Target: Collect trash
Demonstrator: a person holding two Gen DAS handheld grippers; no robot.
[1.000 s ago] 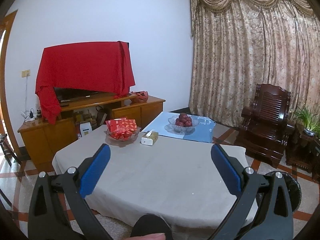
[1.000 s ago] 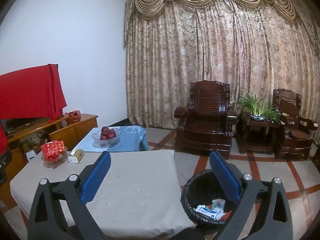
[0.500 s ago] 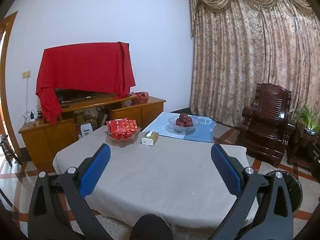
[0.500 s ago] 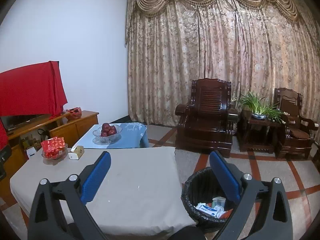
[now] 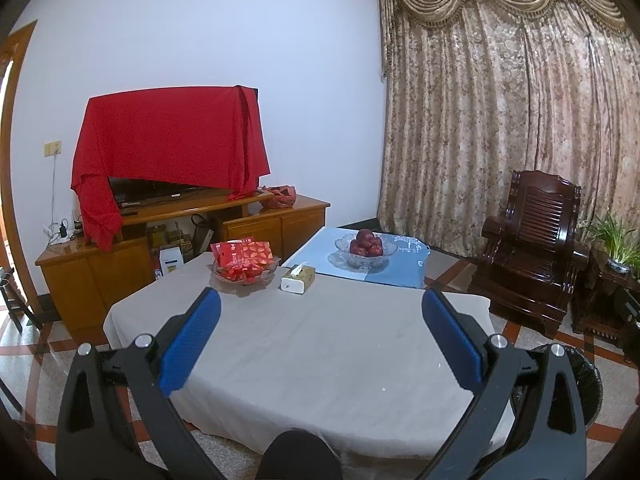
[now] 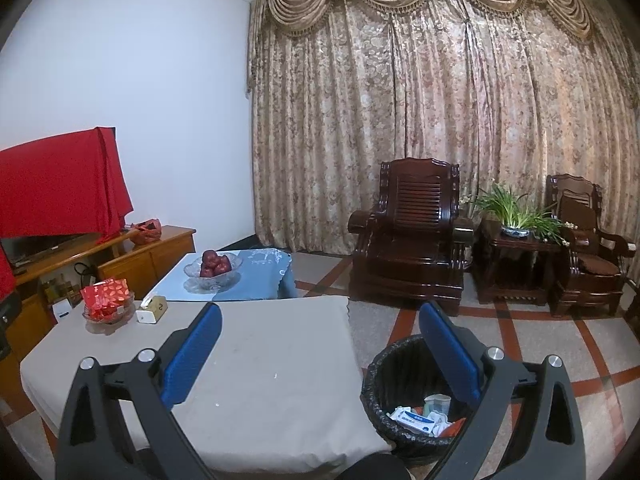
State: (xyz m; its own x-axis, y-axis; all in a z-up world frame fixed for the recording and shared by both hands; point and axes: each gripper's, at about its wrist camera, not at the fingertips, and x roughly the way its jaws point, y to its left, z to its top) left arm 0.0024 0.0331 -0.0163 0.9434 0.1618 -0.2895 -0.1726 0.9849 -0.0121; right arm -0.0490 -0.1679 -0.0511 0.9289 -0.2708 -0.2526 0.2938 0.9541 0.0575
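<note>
The left gripper (image 5: 320,320) is hovering above the near edge of the table (image 5: 328,352), its blue-padded tongs spread wide and gripping nothing. The right gripper (image 6: 318,332) is hanging over the table's right edge (image 6: 280,360), its tongs likewise standing wide apart with nothing between them. The trash is lying inside the black-lined bin (image 6: 384,392) that is standing on the floor just beside the table's near right corner; a white packet (image 6: 414,420), a small cup (image 6: 437,402) and an orange scrap (image 6: 454,428) are showing in it, partly hidden behind the right gripper's right finger. In the left view only the bin's rim (image 5: 588,384) is peeking out behind the gripper. A few tiny white specks (image 6: 275,376) are sitting on the grey cloth near the right edge; what they are cannot be told. At the table's far left corner a glass dish of red packets (image 5: 244,260) is resting, with a tissue box (image 5: 298,278) just beside it along the far edge. Beyond the far edge, on a lower blue-covered table (image 5: 400,268), a glass bowl of red apples (image 5: 365,244) is sitting.
</note>
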